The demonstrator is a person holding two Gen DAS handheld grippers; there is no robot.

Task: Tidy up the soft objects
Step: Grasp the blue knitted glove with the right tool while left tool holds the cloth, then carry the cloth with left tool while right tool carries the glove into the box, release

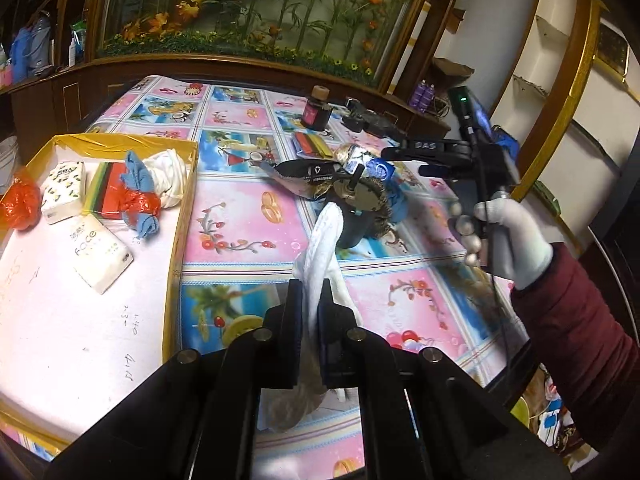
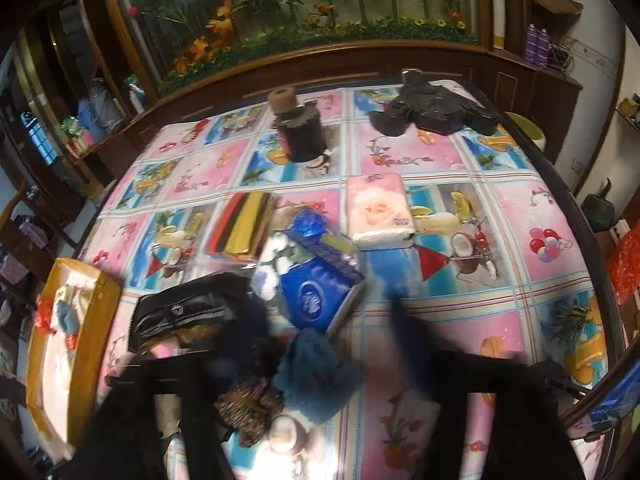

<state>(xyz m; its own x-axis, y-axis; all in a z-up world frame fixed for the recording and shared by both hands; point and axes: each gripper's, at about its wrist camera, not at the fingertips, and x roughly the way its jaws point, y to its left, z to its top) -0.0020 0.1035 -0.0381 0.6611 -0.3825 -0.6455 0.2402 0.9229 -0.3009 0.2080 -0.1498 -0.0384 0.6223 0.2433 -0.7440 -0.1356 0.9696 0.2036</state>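
So the left tool [image 1: 311, 300] is clamped tight on a white cloth [image 1: 326, 236], which hangs up out of the jaws and droops over the patterned tablecloth [image 1: 240, 220], clear of the surface's near edge. The tray with the yellow taped rim [image 1: 176, 248] sits along the left edge of the surface, and its right wall is just beside the left tool, so that side is tight. Already in the tray: two tissue packs [image 1: 64, 192], a striped sponge pack [image 1: 110, 192], a blue rag [image 1: 138, 184], a white bundle [image 1: 168, 178] and orange plastic [image 1: 20, 204], all crowded toward its far end. The near half of the tray floor is bare white.

The right tool [image 2: 328, 344] has its jaws spread wide with nothing pinched; the view is blurred, and a blue fluffy cloth [image 2: 316, 376] lies between the fingers. Right around it is the clutter pile mid-surface: a black pouch [image 2: 180, 312], a blue tissue pack [image 2: 316, 300], another striped sponge pack [image 2: 244, 224] and a rose-print tissue pack [image 2: 380, 212]. A dark jar with a cork lid [image 2: 300, 132] and a black gadget [image 2: 432, 112] sit near the far edge. The right half of the surface toward its right edge is open cloth. A gloved hand [image 1: 504, 232] with a maroon sleeve holds the right tool's handle.
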